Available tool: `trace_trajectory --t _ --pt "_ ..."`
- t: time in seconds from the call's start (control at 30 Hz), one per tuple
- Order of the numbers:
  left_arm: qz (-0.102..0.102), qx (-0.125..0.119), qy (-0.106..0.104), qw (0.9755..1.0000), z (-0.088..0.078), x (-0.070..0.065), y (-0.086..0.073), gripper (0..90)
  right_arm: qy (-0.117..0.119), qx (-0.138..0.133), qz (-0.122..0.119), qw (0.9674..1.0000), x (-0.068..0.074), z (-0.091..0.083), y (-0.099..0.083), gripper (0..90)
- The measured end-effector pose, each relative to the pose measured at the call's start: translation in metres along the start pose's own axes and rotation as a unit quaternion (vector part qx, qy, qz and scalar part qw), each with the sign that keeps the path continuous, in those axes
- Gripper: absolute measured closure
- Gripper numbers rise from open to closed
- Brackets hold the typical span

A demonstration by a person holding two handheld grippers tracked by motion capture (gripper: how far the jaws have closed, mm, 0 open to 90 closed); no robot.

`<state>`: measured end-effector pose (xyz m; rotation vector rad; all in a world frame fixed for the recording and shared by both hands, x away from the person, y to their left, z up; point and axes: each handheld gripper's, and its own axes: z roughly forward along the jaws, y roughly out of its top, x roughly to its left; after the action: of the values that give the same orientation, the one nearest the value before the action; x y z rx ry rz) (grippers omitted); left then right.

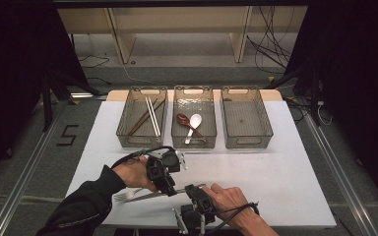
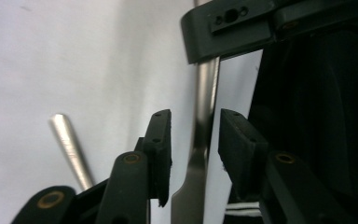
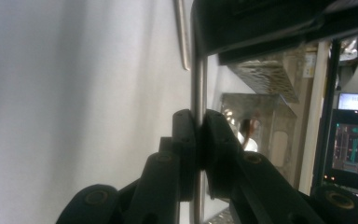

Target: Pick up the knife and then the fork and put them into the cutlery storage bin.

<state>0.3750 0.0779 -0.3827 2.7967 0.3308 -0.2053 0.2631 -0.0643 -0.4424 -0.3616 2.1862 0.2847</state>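
Note:
A steel table knife (image 1: 147, 196) lies along the front of the white table (image 1: 275, 172), next to a steel fork (image 1: 124, 195). My right gripper (image 1: 193, 191) is shut on one end of the knife; in the right gripper view the pads (image 3: 185, 135) press the steel shaft (image 3: 198, 70) from both sides. My left gripper (image 1: 168, 189) stands over the knife's middle. In the left gripper view its jaws are apart, with the knife (image 2: 205, 93) between them and a gap on each side. The fork's handle (image 2: 70, 144) lies to the left.
Three wire baskets stand in a row at the back. The left basket (image 1: 123, 125) holds chopsticks (image 1: 150, 115). In the middle basket (image 1: 174, 137) lie a brown spoon (image 1: 183, 119) and a white spoon (image 1: 195, 122). The right basket (image 1: 248, 118) has nothing in it.

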Motion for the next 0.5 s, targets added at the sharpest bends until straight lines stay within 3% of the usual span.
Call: trace_trajectory --t 0.1,0.27,0.4,0.5 --pt "-0.018 -0.023 0.023 0.9993 -0.01 0.006 -0.007 49.6 -0.004 0.007 0.003 1.0 -0.003 -0.001 -0.007 84.8" --pt "-0.05 -0.074 0.051 0.9947 -0.027 0.014 -0.02 36.9 -0.009 0.02 0.013 0.9997 -0.009 -0.001 -0.021 84.8" --pt "-0.071 -0.124 0.086 0.986 -0.041 0.018 -0.032 28.6 -0.013 0.031 0.03 0.999 -0.013 0.0 -0.032 84.8" --pt "-0.088 -0.165 0.107 0.9765 -0.05 0.018 -0.038 24.2 -0.006 0.048 0.042 0.9979 -0.016 0.002 -0.041 84.8"
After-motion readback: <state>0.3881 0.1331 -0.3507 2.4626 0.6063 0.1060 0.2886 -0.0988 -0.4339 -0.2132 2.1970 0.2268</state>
